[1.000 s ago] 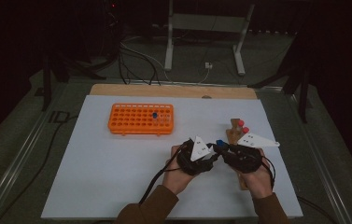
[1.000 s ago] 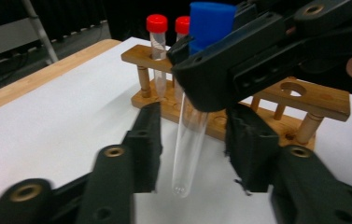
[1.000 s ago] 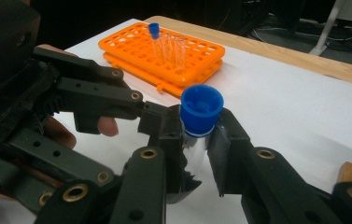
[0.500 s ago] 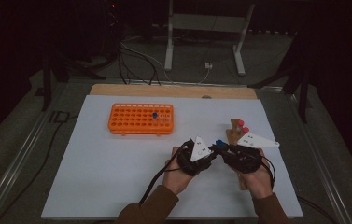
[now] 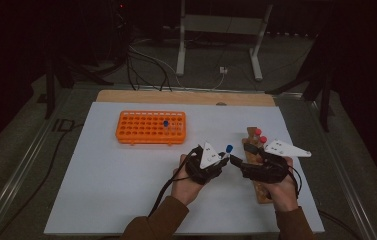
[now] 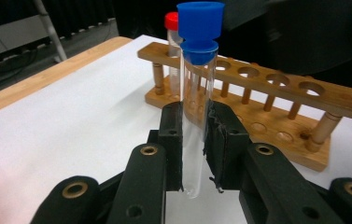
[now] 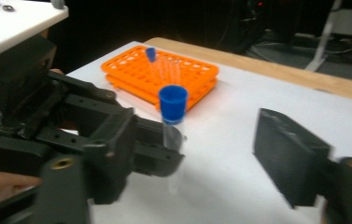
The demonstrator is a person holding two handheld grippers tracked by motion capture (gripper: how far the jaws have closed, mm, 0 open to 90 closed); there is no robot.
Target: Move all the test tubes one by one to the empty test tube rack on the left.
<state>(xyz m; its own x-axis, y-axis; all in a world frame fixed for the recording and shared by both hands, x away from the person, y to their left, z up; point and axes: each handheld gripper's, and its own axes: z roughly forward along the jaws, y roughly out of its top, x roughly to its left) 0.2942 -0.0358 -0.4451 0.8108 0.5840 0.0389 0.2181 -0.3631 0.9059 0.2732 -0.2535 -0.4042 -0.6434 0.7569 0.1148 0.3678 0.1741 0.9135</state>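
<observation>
A clear test tube with a blue cap (image 6: 197,116) stands upright between the pads (image 6: 171,140) of my left gripper (image 6: 193,135), which is shut on its lower half. In the high view the left gripper (image 5: 221,161) holds the tube's blue cap (image 5: 229,148) just left of the wooden rack (image 5: 261,190). My right gripper (image 7: 178,172) faces it, jaws just opened. The tube (image 7: 172,116) stands between them, and the right pad (image 7: 288,156) is well clear of it. The left gripper's black body (image 7: 47,116) takes up the left of the right gripper view.
The wooden rack (image 6: 257,93) holds red-capped tubes (image 5: 258,132) at its far end. An orange rack (image 5: 151,127) with one blue-capped tube (image 5: 165,123) sits at the back left of the white board (image 5: 101,190). Cables trail from both grippers toward the near edge.
Both hands have kept their place with the blue-capped tube between the two grippers. The racks have not moved.
</observation>
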